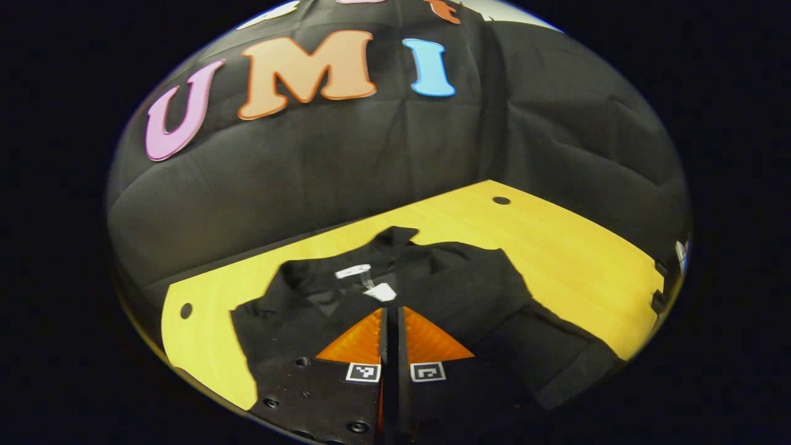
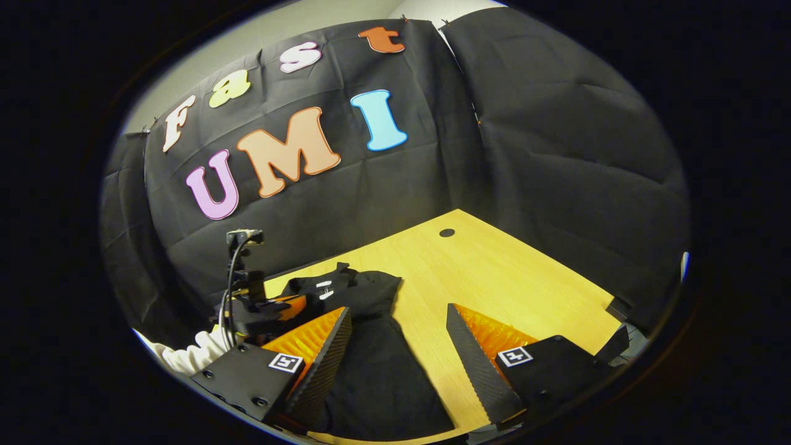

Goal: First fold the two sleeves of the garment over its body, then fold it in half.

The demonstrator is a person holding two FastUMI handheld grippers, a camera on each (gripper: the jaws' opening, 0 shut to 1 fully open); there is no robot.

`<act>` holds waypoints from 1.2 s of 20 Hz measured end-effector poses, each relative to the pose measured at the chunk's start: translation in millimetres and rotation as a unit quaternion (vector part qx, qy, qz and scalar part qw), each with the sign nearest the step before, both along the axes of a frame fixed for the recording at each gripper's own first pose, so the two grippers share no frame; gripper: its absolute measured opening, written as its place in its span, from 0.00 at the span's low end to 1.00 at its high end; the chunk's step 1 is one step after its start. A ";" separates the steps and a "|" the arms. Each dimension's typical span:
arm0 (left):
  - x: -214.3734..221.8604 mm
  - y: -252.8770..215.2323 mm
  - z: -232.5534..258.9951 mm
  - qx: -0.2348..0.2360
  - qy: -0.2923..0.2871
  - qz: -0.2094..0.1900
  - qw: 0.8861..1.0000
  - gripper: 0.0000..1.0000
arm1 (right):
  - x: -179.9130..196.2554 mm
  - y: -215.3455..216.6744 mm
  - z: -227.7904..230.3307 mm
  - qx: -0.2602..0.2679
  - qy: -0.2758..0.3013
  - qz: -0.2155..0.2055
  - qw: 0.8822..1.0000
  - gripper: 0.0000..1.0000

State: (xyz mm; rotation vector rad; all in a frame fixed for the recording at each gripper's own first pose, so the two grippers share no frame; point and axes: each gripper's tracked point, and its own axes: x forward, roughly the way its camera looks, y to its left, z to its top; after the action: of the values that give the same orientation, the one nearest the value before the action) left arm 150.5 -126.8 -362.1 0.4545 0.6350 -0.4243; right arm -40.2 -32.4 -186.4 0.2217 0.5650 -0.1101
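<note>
While the left gripper seems closed over it, garment lies between wide right gripper.

The black fabric garment lies on the yellow wooden tabletop, collar toward the cloth wall behind. In the left gripper view, the left gripper sits over the garment's middle, fingers together (whether cloth lies between them cannot be told). In the right gripper view, the right gripper hangs with fingers apart above the garment's right edge, the left gripper farther off to its left.
</note>
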 end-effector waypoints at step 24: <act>-232.8 207.5 65.9 -0.011 -0.014 0.281 0.960 0.94 | -98.9 36.1 -181.3 -0.037 0.243 0.131 0.960 0.99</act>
State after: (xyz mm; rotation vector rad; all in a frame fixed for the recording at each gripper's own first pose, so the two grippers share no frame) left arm -82.3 80.6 -296.2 0.2406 0.7000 0.1156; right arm -139.1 3.7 -367.7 0.0424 1.0725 0.0756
